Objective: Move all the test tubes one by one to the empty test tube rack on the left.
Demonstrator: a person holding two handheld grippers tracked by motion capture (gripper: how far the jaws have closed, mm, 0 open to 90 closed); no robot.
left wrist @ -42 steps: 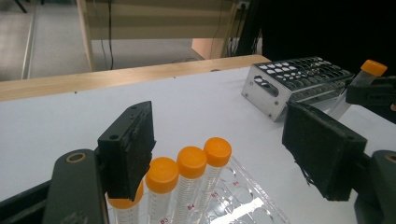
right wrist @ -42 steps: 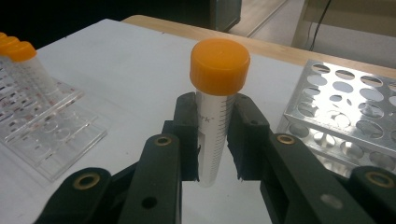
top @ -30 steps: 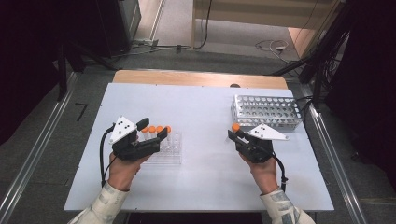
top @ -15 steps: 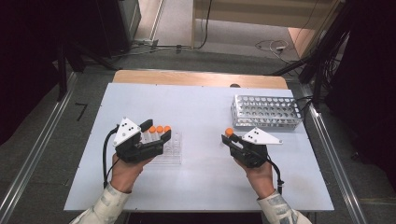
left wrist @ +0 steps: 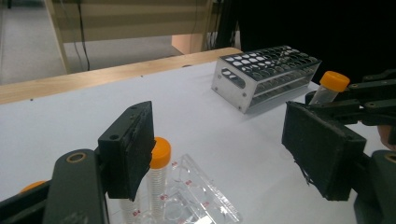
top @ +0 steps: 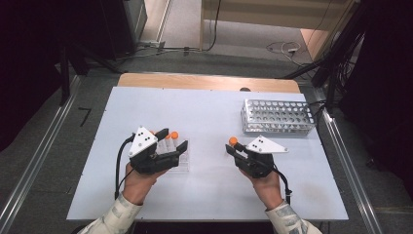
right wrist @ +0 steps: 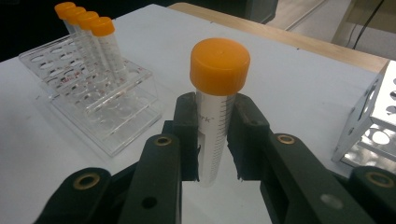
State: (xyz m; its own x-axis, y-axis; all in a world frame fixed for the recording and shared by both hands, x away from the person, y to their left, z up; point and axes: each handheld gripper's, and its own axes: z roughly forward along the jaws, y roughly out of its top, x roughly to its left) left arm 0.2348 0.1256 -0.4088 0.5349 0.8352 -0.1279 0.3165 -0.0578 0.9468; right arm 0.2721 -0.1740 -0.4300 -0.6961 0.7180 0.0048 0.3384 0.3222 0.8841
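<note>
right gripper [right wrist: 217,140] fingers clamp orange-capped tube [right wrist: 215,107]; left gripper [left wrist: 224,154] spread wide.

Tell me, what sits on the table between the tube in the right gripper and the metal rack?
Nothing: in the high view, bare white table separates the tube in the right gripper from the metal rack.

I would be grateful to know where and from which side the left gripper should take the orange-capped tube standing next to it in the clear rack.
Probably just under the orange cap of the tube, coming down from above with one of the fingers on each side. It stands upright in the clear rack, so only its upper part is free.
</note>
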